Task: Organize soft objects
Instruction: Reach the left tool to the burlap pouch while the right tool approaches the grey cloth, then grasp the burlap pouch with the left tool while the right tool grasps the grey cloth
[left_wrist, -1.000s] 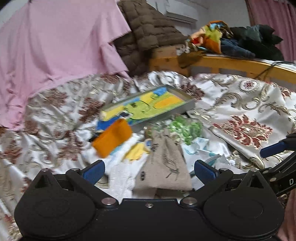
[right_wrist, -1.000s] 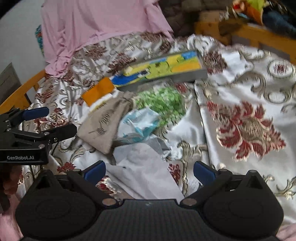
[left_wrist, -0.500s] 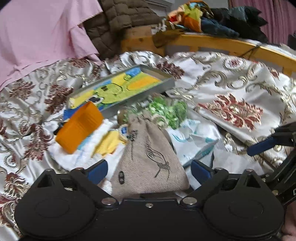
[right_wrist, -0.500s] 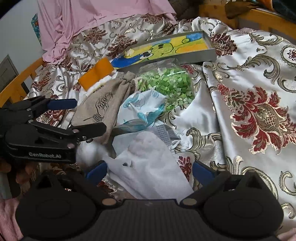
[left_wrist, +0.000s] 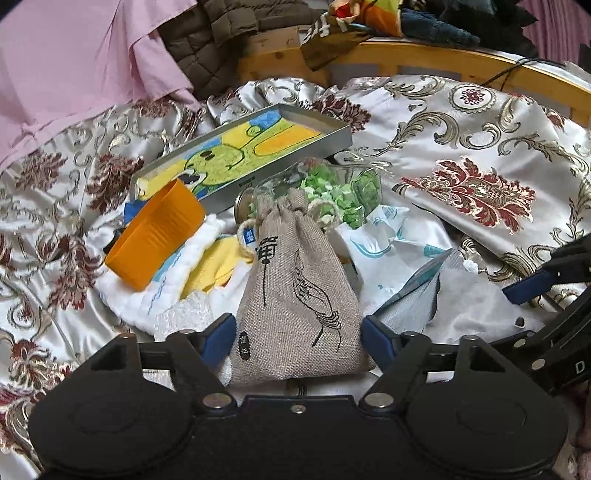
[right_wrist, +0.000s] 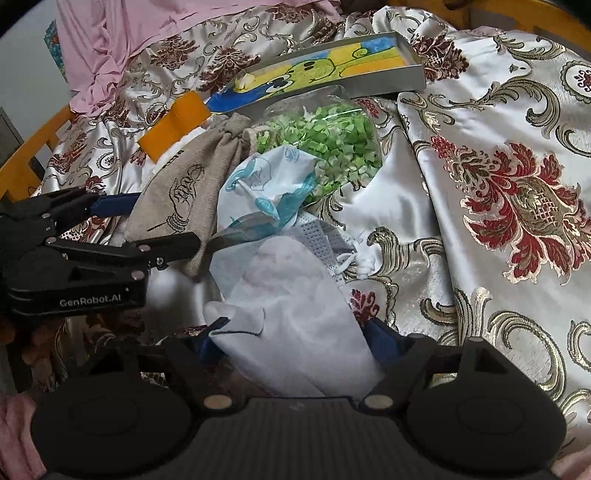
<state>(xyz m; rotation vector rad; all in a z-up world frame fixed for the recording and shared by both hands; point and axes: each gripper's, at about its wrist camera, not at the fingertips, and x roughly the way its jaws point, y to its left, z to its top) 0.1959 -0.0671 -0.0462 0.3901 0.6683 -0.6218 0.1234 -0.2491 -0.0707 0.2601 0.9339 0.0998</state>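
A beige burlap drawstring pouch (left_wrist: 295, 291) with black printing lies on the bed, its lower end between the open fingers of my left gripper (left_wrist: 297, 338). It also shows in the right wrist view (right_wrist: 184, 192), with the left gripper (right_wrist: 147, 225) around it. A white fabric bag (right_wrist: 291, 325) lies between the open fingers of my right gripper (right_wrist: 295, 338). A white-and-blue plastic bag (right_wrist: 266, 188) and a clear bag of green pieces (right_wrist: 332, 147) lie behind. The right gripper shows at the edge of the left wrist view (left_wrist: 546, 280).
A shallow metal-rimmed tray with a cartoon picture (left_wrist: 240, 155) lies further back. An orange folded piece (left_wrist: 159, 232) rests on a white and yellow towel (left_wrist: 192, 273). Pink cloth (left_wrist: 74, 74), a brown quilted jacket (left_wrist: 218, 40) and a wooden bed rail (left_wrist: 461, 62) stand behind.
Both grippers have moved forward and down. The burlap pouch now sits between the left fingers and the white bag between the right fingers, which have narrowed slightly.
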